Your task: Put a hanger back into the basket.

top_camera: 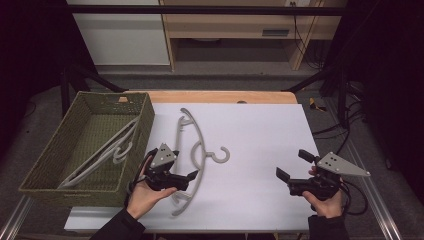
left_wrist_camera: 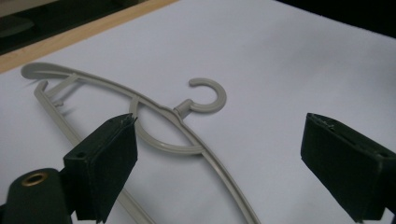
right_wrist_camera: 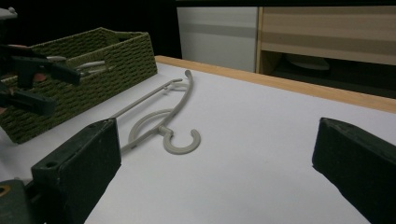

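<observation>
Hovering left gripper [top_camera: 186, 176], jaws apart, hides lower hanger [top_camera: 196, 150]; right gripper [top_camera: 290, 167] apart.

— What's your right gripper view giving you?

— I've got my right gripper [right_wrist_camera: 215, 177] low over the white tabletop [right_wrist_camera: 261, 140], its two black fingers [right_wrist_camera: 79, 168] rising wide apart from the lower corners, nothing between them.

— And beyond?

— A grey hanger [right_wrist_camera: 161, 119] lies flat left of centre, hook toward me. At upper left I see a green woven basket [right_wrist_camera: 93, 70], with the left gripper [right_wrist_camera: 32, 79] at the left edge before it.
</observation>
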{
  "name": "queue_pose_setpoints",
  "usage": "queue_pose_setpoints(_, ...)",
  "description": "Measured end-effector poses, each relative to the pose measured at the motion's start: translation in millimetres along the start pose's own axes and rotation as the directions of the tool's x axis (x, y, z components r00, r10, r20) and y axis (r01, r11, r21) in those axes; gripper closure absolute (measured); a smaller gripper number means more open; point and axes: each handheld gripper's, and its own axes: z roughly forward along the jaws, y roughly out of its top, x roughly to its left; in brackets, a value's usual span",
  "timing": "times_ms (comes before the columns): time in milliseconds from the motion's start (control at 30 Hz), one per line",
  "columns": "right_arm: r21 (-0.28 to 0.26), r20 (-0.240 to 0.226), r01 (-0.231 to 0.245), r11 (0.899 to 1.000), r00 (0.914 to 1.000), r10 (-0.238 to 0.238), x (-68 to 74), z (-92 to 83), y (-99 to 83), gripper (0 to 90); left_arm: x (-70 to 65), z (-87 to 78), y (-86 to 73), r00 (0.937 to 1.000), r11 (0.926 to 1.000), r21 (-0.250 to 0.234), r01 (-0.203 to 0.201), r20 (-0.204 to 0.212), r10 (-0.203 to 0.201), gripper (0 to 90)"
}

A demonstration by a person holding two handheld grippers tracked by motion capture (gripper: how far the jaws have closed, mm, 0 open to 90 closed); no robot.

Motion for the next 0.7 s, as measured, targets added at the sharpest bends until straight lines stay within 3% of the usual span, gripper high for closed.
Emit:
queue_pose_setpoints(233, 0.003, -0.001, 0.004, 1.0, 1.0, -0.004, 0.8, 1.1, 0.1, 1.5, 2.5, 17.5, -6.8, 0.9999, 0.9979, 0.064, 0.009, -0.013, -0.008, 14.0)
queue_pose_setpoints(433, 0.002, -0.004, 0.005, 1.0, 1.0, -0.005, 1.0, 1.5, 0.1, 1.5, 0.8, 33.1, -11.6, 0.9999, 0.993, 0.117, 0.012, 0.002, -0.013, 21.5)
queue_pose_setpoints(700, 0.005, -0.004, 0.004, 1.0, 1.0, -0.004, 1.4, 2.5, -0.2, 1.6, -6.5, 53.2, -17.9, 0.9998, 0.9746, 0.224, 0.001, 0.018, -0.006, 35.8)
